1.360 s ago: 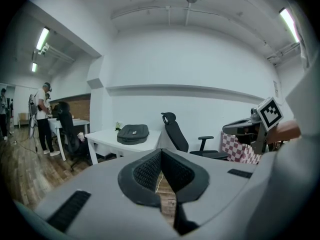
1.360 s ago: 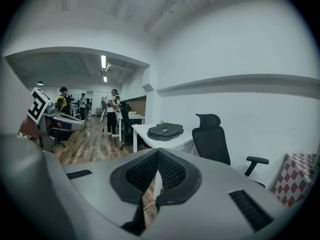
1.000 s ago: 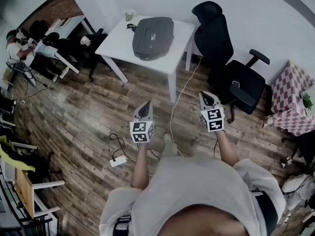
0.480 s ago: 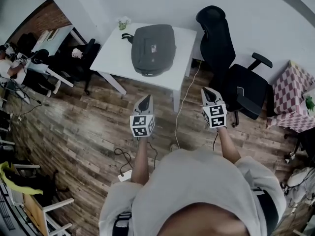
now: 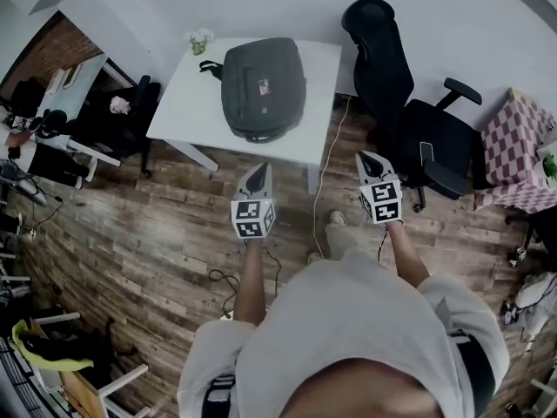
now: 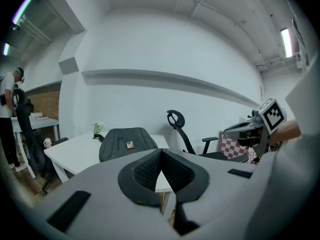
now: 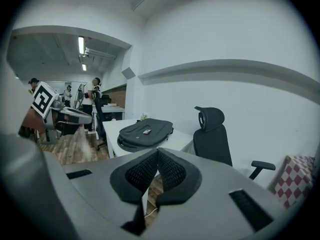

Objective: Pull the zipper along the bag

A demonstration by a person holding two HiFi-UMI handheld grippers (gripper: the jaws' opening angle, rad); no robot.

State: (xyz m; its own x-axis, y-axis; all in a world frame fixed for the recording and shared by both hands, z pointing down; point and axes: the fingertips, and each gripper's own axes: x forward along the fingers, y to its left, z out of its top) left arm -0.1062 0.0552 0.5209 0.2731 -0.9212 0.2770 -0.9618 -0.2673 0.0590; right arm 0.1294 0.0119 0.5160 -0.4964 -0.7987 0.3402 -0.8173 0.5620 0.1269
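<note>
Facing the white counter (image 5: 187, 103) from the wooden floor (image 5: 130, 225), you stand a little short of it. At the upper left of the head view, a small plant (image 5: 200, 40) sits at the counter's far corner. Just right of the plant, in the upper centre of the frame, the dark bag (image 5: 263, 85) lies flat on the counter, and nothing you hold touches it. Below the bag, near mid-frame, your left gripper (image 5: 258, 172) points toward the counter's near edge. In the left gripper view its fingers (image 6: 146, 171) are clenched pad against pad with nothing between them, and the bag shows beyond their tips. A white cable (image 5: 324, 190) trails down across the floor from the counter's right side. Right of the cable, your right gripper (image 5: 365, 158) is held about level with the left one and well apart from it. Its fingers (image 7: 141, 173) are likewise pressed together on nothing. A black office chair (image 5: 418, 133) stands to the right of the counter. A checked cloth (image 5: 513, 168) shows at the right edge of the frame.
</note>
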